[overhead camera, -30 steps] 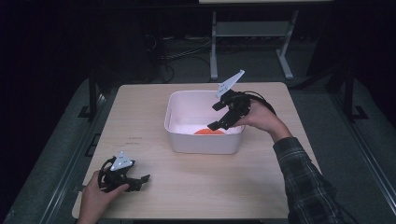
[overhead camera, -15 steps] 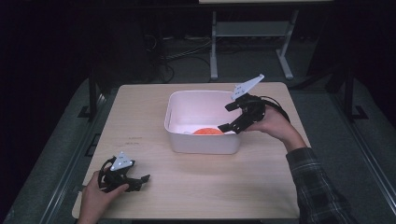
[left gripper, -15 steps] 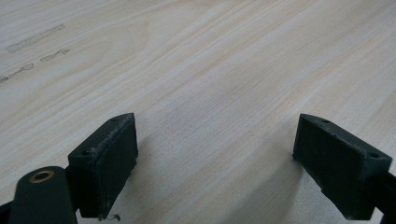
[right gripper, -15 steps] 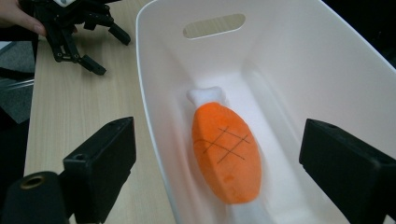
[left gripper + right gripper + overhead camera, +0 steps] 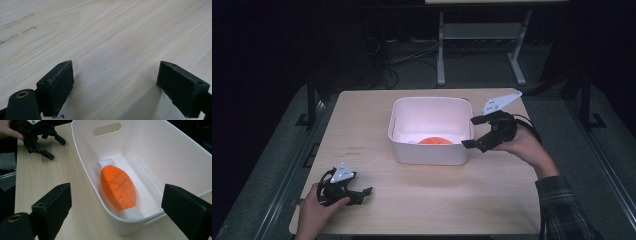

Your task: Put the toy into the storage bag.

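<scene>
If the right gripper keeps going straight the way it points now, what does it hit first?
Most likely the near end wall of the white bin, which sits between the open jaws of the right gripper, before the orange plush toy inside.

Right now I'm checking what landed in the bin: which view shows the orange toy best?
The right gripper view: the orange toy lies whole on the white bin floor. The high view catches just an orange sliver above the rim.

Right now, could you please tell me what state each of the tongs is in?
Left tongs: open, holding nothing, low over the table.
Right tongs: open, holding nothing, beside the white bin.
</scene>
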Motion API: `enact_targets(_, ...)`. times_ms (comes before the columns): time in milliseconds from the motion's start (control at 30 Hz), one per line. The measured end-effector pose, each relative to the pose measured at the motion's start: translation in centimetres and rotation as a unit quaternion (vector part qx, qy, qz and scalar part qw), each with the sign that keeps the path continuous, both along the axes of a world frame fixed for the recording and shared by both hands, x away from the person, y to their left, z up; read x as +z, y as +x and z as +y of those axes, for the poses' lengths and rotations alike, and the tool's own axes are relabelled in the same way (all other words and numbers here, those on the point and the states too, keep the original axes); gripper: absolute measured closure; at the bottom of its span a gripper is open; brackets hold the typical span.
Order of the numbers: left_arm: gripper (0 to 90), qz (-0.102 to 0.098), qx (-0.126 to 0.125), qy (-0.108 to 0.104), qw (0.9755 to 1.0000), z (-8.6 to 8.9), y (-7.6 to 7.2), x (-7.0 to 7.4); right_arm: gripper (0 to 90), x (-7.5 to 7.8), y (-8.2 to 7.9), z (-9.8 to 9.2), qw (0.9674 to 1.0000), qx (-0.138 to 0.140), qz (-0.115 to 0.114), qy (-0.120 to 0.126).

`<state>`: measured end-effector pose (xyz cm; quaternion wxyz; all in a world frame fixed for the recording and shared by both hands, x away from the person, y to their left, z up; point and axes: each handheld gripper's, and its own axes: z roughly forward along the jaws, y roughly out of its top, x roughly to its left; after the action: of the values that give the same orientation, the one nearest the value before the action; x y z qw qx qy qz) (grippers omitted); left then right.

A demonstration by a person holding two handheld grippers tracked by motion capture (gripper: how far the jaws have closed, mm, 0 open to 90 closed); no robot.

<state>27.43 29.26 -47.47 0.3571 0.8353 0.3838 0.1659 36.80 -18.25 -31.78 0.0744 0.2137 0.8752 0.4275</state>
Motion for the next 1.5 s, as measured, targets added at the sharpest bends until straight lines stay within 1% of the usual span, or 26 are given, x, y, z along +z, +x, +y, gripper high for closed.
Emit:
enact_targets(267, 13.2, -0.001, 0.000, 0.000, 1.0000, 0.0, 0.0, 0.0, 8.9, -1.5, -1.5, -1.9, 0.9997, -0.020, -0.001, 0.013)
enact_targets(500, 13.2, -0.001, 0.000, -0.001, 1.0000, 0.0, 0.0, 0.0, 9.0, -3.2, -2.8, -3.4, 0.9985, -0.049, -0.006, 0.025)
enact_targets(600, 13.2, 0.000, -0.001, 0.001, 1.0000, 0.0, 0.0, 0.0, 8.9, -4.3, -3.3, -4.2, 0.9973, -0.066, -0.005, 0.032)
enact_targets(667, 13.2, 0.000, -0.001, 0.002, 1.0000, 0.0, 0.0, 0.0, 9.0, -4.8, -3.6, -4.6, 0.9966, -0.075, -0.004, 0.034)
enact_targets(700, 13.2, 0.000, 0.001, -0.001, 1.0000, 0.0, 0.0, 0.0, 9.0, -5.1, -3.7, -4.8, 0.9962, -0.080, -0.004, 0.035)
enact_targets(833, 13.2, 0.000, 0.001, -0.001, 1.0000, 0.0, 0.0, 0.0, 9.0, -6.1, -4.4, -5.5, 0.9943, -0.097, -0.006, 0.044)
enact_targets(933, 13.2, 0.001, -0.001, 0.001, 1.0000, 0.0, 0.0, 0.0, 9.0, -7.3, -4.9, -6.0, 0.9929, -0.109, -0.004, 0.046)
enact_targets(1067, 13.2, 0.001, -0.001, 0.001, 1.0000, 0.0, 0.0, 0.0, 9.0, -8.7, -5.4, -6.6, 0.9912, -0.125, -0.001, 0.043)
enact_targets(1200, 13.2, 0.000, 0.001, -0.002, 1.0000, 0.0, 0.0, 0.0, 9.0, -10.1, -6.2, -7.1, 0.9887, -0.142, -0.002, 0.048)
enact_targets(1233, 13.2, 0.000, -0.002, 0.002, 1.0000, 0.0, 0.0, 0.0, 9.0, -10.4, -6.3, -7.1, 0.9884, -0.144, -0.001, 0.048)
enact_targets(1333, 13.2, -0.001, -0.002, 0.002, 1.0000, 0.0, 0.0, 0.0, 9.0, -11.4, -6.8, -7.3, 0.9869, -0.154, -0.001, 0.048)
enact_targets(1467, 13.2, -0.001, 0.000, 0.000, 1.0000, 0.0, 0.0, 0.0, 9.0, -12.5, -7.5, -7.5, 0.9856, -0.165, 0.004, 0.038)
enact_targets(1500, 13.2, 0.000, -0.001, 0.000, 1.0000, 0.0, 0.0, 0.0, 9.0, -12.8, -7.6, -7.5, 0.9853, -0.167, 0.002, 0.035)
